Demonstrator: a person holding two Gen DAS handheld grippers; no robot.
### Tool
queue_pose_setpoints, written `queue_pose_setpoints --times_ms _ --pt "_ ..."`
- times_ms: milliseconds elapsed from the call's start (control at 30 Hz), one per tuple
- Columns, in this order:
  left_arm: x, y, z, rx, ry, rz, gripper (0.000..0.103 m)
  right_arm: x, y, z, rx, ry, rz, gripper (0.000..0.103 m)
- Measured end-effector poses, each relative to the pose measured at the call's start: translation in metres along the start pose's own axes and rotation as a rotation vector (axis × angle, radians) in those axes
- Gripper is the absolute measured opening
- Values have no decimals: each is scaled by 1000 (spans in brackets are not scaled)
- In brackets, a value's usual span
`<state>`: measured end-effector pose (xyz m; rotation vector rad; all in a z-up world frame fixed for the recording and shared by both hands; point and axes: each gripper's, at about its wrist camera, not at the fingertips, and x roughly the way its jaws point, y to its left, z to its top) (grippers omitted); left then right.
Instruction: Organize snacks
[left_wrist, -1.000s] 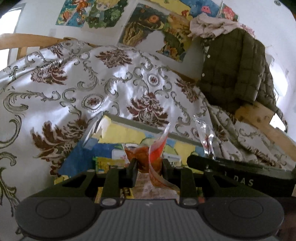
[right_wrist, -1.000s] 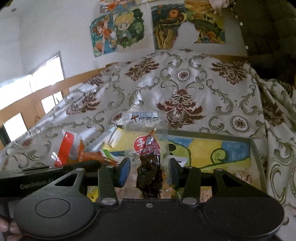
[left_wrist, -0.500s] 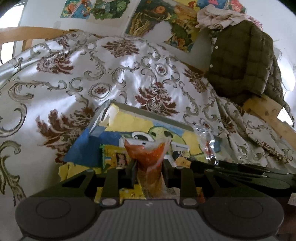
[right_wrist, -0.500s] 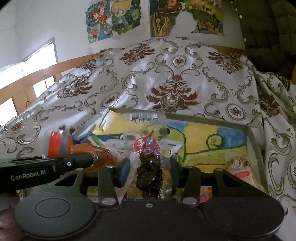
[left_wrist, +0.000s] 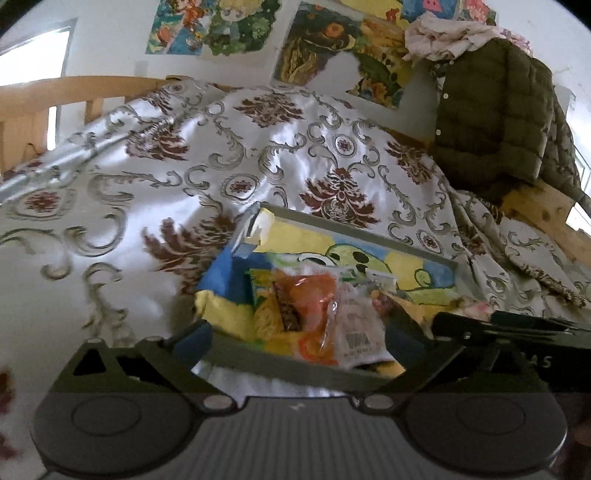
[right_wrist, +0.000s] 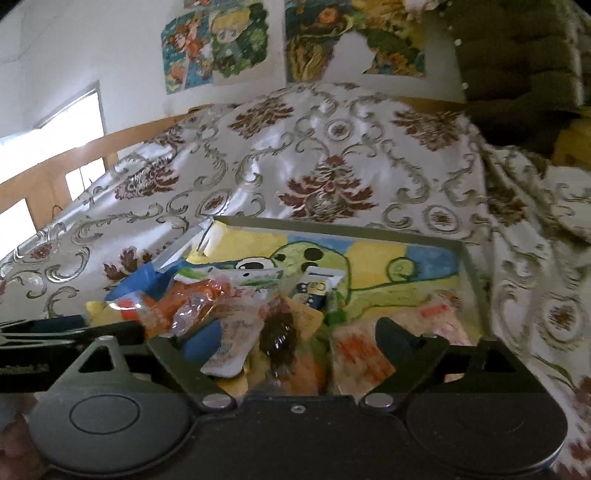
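A grey-rimmed tray (left_wrist: 354, 229) with a cartoon-painted floor lies on the patterned cloth and holds several snack packets. In the left wrist view, my left gripper (left_wrist: 297, 339) hangs over the tray's near edge. Its jaws are opening wide, and the orange packet (left_wrist: 314, 299) lies loose in the tray between and beyond them, next to a white packet (left_wrist: 356, 332). My right gripper (right_wrist: 295, 341) is also opening over the tray (right_wrist: 332, 222). The dark-filled clear packet (right_wrist: 279, 332) rests on the pile between its fingers, untouched by the pads. Each gripper shows at the edge of the other's view.
White satin cloth (left_wrist: 147, 192) with brown and silver ornaments covers the surface around the tray. An olive quilted jacket (left_wrist: 495, 122) hangs at the right, over a wooden board (left_wrist: 535, 210). Posters (right_wrist: 218, 44) cover the wall, and a wooden rail (left_wrist: 74, 92) runs at the left.
Both grippers moved forward over the tray and opened. The orange packet left the left gripper and the dark packet left the right; both now lie in the tray.
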<state>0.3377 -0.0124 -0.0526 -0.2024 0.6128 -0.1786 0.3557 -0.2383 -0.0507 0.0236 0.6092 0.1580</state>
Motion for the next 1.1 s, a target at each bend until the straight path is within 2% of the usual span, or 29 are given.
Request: queue_pose_setpoints --times_ms 167,333,700,867,1100 --pt "-36 -3 -7 9 6 47 103 -46 -5 -13 70 -33 -93 102" --pt "-74 -11 -18 31 17 123 103 -88 -4 -31 119 -15 -151 102" --pt "-133 -17 -50 65 92 214 103 -151 6 -70 163 47 -173 102" --pt "-151 -19 -63 68 122 216 103 -169 10 -88 174 85 -172 102" --pt "-165 -30 -67 116 97 204 103 -183 9 -93 178 62 -164 102"
